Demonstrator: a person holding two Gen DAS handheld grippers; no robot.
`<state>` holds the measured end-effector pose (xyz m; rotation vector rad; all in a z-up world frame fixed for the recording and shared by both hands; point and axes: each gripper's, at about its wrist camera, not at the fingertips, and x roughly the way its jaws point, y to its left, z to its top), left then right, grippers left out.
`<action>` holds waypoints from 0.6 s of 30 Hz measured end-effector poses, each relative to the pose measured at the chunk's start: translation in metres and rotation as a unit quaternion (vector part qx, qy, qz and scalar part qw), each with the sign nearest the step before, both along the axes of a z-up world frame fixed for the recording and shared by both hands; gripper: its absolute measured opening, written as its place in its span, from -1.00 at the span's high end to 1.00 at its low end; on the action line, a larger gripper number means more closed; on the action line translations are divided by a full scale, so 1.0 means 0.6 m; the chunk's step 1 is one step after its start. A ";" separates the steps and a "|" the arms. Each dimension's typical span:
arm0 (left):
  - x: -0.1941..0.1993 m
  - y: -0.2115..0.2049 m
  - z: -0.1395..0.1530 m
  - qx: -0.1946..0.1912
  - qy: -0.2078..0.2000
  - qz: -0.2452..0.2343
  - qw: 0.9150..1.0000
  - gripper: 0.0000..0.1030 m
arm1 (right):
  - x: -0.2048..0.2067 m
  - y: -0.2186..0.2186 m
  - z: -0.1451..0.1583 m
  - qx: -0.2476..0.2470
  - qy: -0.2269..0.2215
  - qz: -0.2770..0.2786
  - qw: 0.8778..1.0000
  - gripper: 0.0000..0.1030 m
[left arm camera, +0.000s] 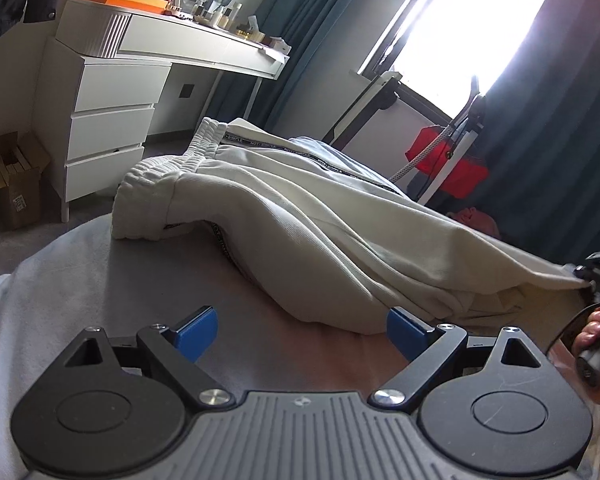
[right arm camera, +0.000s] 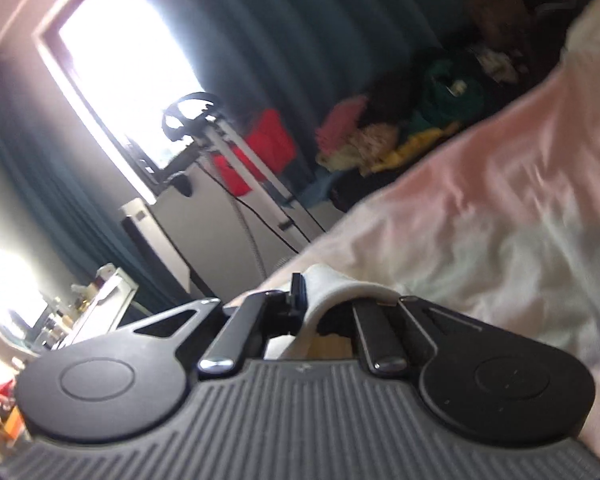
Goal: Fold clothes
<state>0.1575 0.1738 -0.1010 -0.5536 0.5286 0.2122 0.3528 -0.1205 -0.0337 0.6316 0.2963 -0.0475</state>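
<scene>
Your left jaws stand wide apart with nothing between them: the left gripper (left arm camera: 302, 334) hovers low over the bed (left arm camera: 80, 288), its blue pads (left arm camera: 198, 332) clear of the cloth. The cream trousers (left arm camera: 300, 208) lie just ahead of those jaws, waistband at the far left, legs running toward the right. A black tape down the side seam carries repeated white lettering that reads "NOT SIMPLE". Beyond, at the left, a white bench (left arm camera: 204, 46) with drawers carries bottles and an orange box; their labels are too small to read.

At the right edge of that view, your right gripper (left arm camera: 598, 276) pinches the trouser hem and lifts it off the bed, with your fingers (left arm camera: 592, 330) below on the handle.

Your right jaws are closed on that hem: in the right wrist view the right gripper (right arm camera: 300, 300) has a fold of cream fabric (right arm camera: 332, 284) clamped, bulging over the top. Only this blurred view shows the pile of coloured clothes (right arm camera: 400, 136) beside the bed; only the left view shows the trousers whole.
</scene>
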 end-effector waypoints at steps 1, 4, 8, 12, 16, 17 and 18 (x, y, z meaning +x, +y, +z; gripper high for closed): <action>-0.001 0.002 0.000 -0.001 -0.001 0.002 1.000 -0.81 | -0.012 0.005 0.029 -0.020 -0.021 0.013 1.000 0.87; -0.005 0.006 0.004 -0.006 -0.005 0.008 1.000 -0.81 | -0.063 0.015 0.108 -0.066 -0.078 0.040 0.994 0.87; -0.020 0.007 0.017 -0.005 -0.014 0.012 1.000 -0.81 | -0.154 0.006 0.182 -0.103 -0.142 0.054 0.983 0.87; -0.037 0.007 0.033 0.001 -0.023 0.010 1.000 -0.81 | -0.252 -0.011 0.218 -0.127 -0.184 0.069 0.972 0.87; -0.051 0.000 0.046 0.005 -0.024 0.000 1.000 -0.81 | -0.339 -0.043 0.184 -0.115 -0.156 0.072 0.978 0.87; -0.055 -0.005 0.049 0.008 -0.023 -0.005 1.000 -0.81 | -0.358 -0.052 0.166 -0.104 -0.142 0.074 0.982 0.87; -0.058 -0.009 0.051 0.011 -0.022 -0.009 1.000 -0.81 | -0.376 -0.060 0.148 -0.094 -0.128 0.076 0.984 0.87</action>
